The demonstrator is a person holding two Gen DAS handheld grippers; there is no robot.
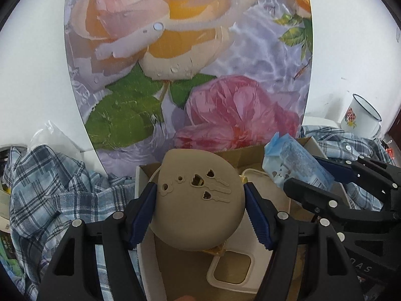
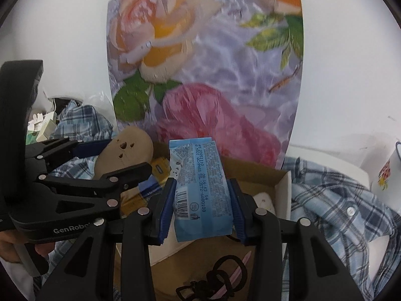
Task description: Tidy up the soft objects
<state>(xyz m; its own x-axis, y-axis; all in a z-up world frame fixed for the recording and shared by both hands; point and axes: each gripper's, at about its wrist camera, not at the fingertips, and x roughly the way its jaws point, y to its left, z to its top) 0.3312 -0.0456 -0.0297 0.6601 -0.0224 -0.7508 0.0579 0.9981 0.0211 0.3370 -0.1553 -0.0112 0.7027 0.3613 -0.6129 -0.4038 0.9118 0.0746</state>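
One cardboard box against floral panel.

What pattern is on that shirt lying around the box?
Blue-and-white plaid shirt; clearest in the right wrist view.

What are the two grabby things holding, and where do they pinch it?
The left tool pinches a round tan pad by its opposite side edges. The right tool squeezes a blue tissue pack across its long sides, near the lower end.
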